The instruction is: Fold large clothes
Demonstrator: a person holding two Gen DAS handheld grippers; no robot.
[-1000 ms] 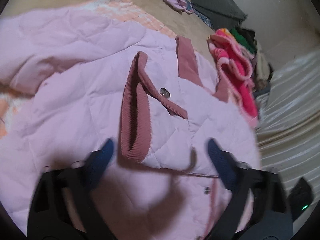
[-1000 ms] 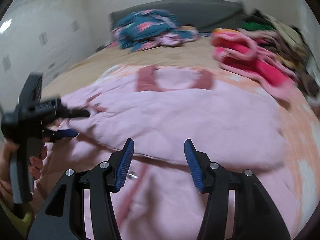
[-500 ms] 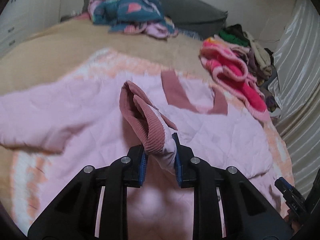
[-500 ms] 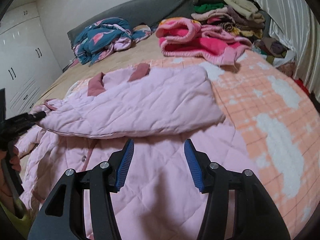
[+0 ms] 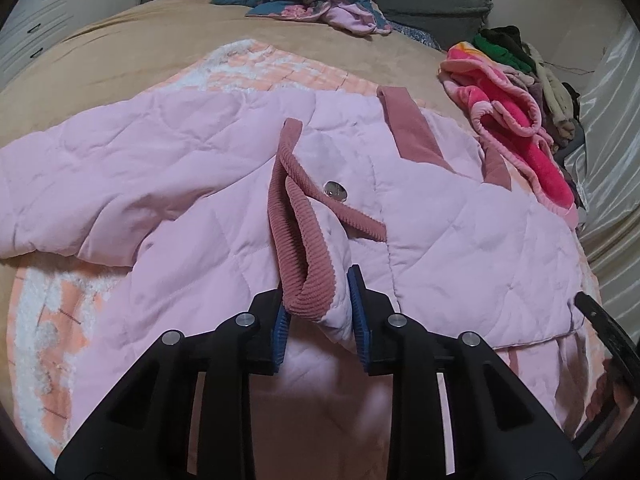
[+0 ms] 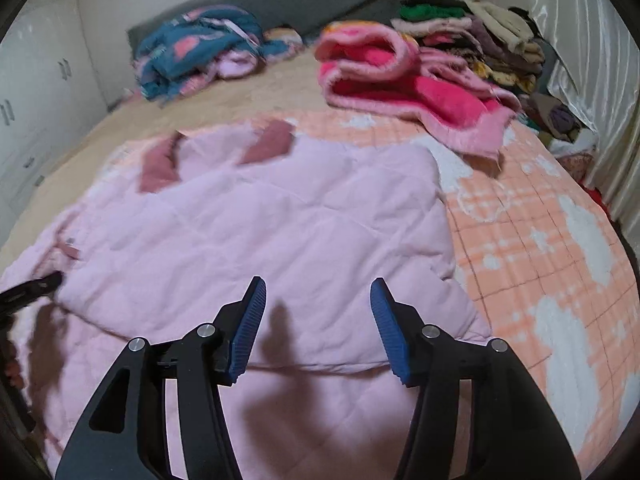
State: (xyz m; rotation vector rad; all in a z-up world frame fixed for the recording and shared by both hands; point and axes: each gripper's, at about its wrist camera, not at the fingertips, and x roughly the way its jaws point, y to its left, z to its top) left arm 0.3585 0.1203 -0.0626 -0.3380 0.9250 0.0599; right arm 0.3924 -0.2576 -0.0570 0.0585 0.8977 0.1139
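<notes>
A large pale pink quilted jacket [image 5: 200,160] lies spread on the bed, one part folded over itself. Its dusty-rose corduroy sleeve cuff [image 5: 304,272], with a snap button above it, stands bunched up between the blue pads of my left gripper [image 5: 318,300]. Those jaws are opening slightly while the pads still press on the cuff. In the right wrist view the jacket [image 6: 280,220] fills the middle. My right gripper [image 6: 318,292] hovers over its folded edge, jaws opening a little, nothing between them. The left gripper's tip [image 6: 32,288] shows at the left edge.
A peach checked blanket [image 6: 540,240] lies under the jacket. A bright pink fleece garment [image 6: 400,72] and a stack of clothes [image 6: 480,32] sit at the far right, a blue floral bundle [image 6: 192,48] near the grey headboard. A shiny curtain [image 6: 580,60] lies to the right, white cupboards to the left.
My left gripper shut on the corduroy cuff and lifted it off the jacket. My right gripper swung rightward across the jacket to its folded edge.
</notes>
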